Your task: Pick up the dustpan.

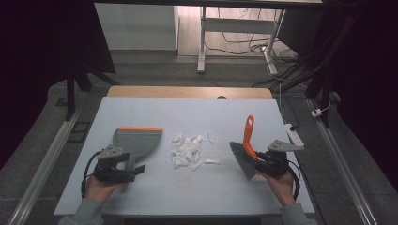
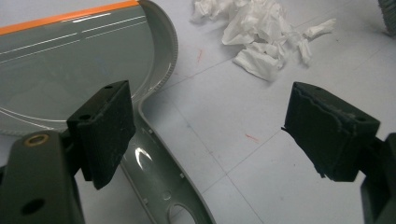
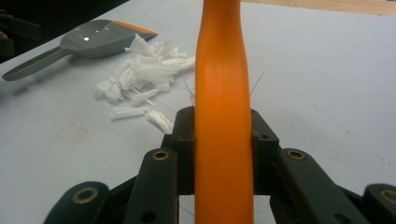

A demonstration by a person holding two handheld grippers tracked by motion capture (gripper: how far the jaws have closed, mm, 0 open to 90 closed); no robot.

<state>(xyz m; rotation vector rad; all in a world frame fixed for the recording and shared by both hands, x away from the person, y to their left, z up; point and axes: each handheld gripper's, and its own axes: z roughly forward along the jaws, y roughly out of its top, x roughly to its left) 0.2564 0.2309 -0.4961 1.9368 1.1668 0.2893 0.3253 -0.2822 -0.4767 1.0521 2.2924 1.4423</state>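
Observation:
A grey dustpan [image 1: 136, 140] with an orange lip lies on the white table [image 1: 187, 192], left of a pile of torn white paper scraps [image 1: 187, 151]. My left gripper [image 1: 136, 169] stands open just above the dustpan's handle [image 2: 159, 182], which runs under the left pad [image 2: 109, 130]; the pads do not press on it. My right gripper [image 1: 259, 161] is shut on the orange handle [image 3: 223, 116] of a hand brush [image 1: 244, 157]. The brush's grey bristles hang toward the table right of the scraps [image 3: 140, 79]. The dustpan [image 3: 98, 39] lies beyond them.
A white power strip [image 1: 293, 133] lies at the table's right edge. Desk legs and loose cables stand on the floor beyond the table's far wooden edge [image 1: 187, 92]. Bare table surface lies in front of the scraps.

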